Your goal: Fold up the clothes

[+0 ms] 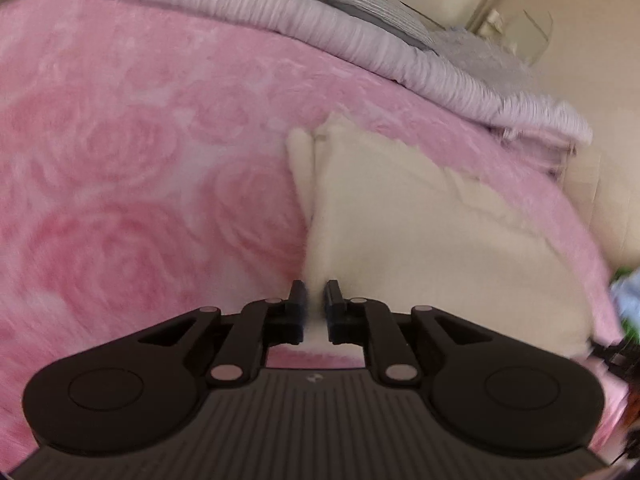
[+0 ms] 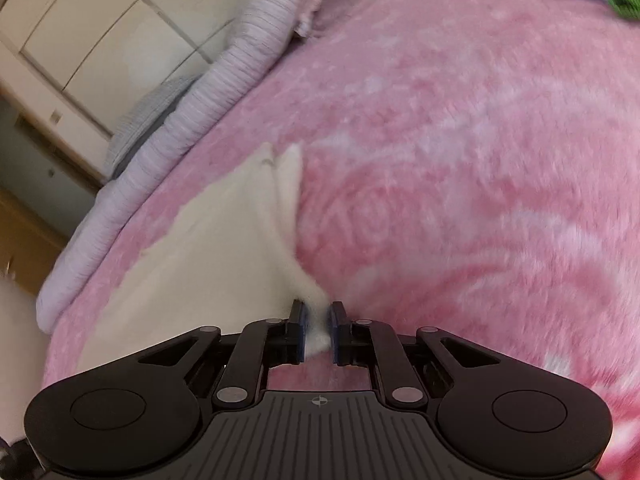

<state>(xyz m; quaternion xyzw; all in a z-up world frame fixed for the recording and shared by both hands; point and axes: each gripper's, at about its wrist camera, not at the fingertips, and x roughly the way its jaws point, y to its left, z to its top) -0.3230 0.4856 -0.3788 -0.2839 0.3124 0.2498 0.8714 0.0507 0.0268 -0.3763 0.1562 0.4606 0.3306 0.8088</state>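
Left wrist view: left tongs [image 1: 314, 300] pinch cream garment [image 1: 420, 232] edge on pink blanket [image 1: 120, 160]; right tongs [image 2: 318, 324] likewise clamp it. Advice: keep hems level, taut.

Both wrist cameras sit low and close over the pink blanket [image 1: 120, 160], each looking forward along its own fingers. Both face the striped bolster [image 1: 280, 12] at its far edge, and both take in the cream garment [image 2: 208, 240].
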